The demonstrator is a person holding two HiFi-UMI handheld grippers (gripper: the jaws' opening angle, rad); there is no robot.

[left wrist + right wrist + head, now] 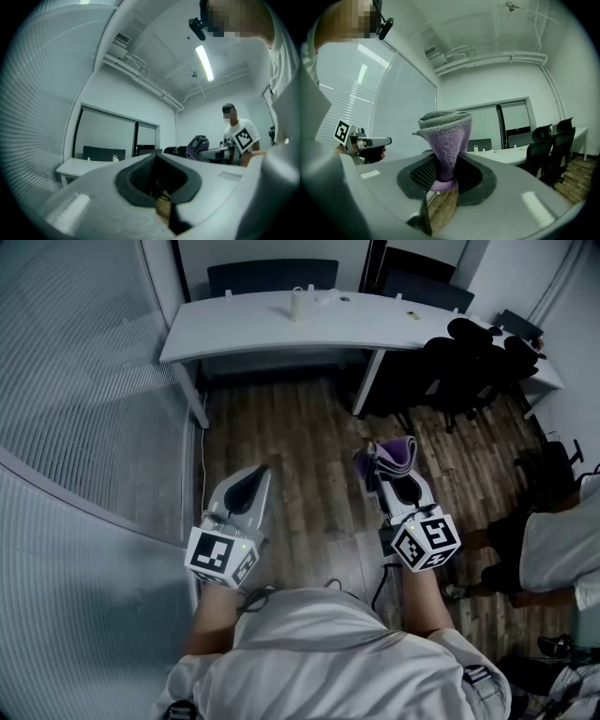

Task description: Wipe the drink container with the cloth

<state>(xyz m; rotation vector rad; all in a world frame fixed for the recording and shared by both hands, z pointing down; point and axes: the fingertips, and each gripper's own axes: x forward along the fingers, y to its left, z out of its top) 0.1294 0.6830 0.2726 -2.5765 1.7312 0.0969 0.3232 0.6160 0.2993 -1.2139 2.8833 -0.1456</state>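
- Left gripper (254, 477) (157, 164): jaws fully together, nothing between them. I only see wood floor (309, 456) through the gap below the pads.
- Right gripper (388, 471) (443, 174): clamped on the purple cloth (397, 455) (446, 138). The pads pinch its lower end, and the rest fans up and out above the jaws in a folded bunch.
- I'm holding both grippers out front at about waist height over the floor, side by side and apart, pointing toward the table (244, 334).
- Container (298, 304): small, white, upright on the table near its far edge, well away from both grippers. It also shows as a small white shape on the table in the left gripper view (115, 159). Neither gripper touches it.
- A few other small bits sit on the table to the container's right, too small to identify.
- Black chairs (469, 371) are bunched at the table's right end, and more stand behind it.
- Slatted glass wall (75, 427) runs along my left.
- Another person (562, 549) in a white shirt sits at the right edge, near the right gripper.
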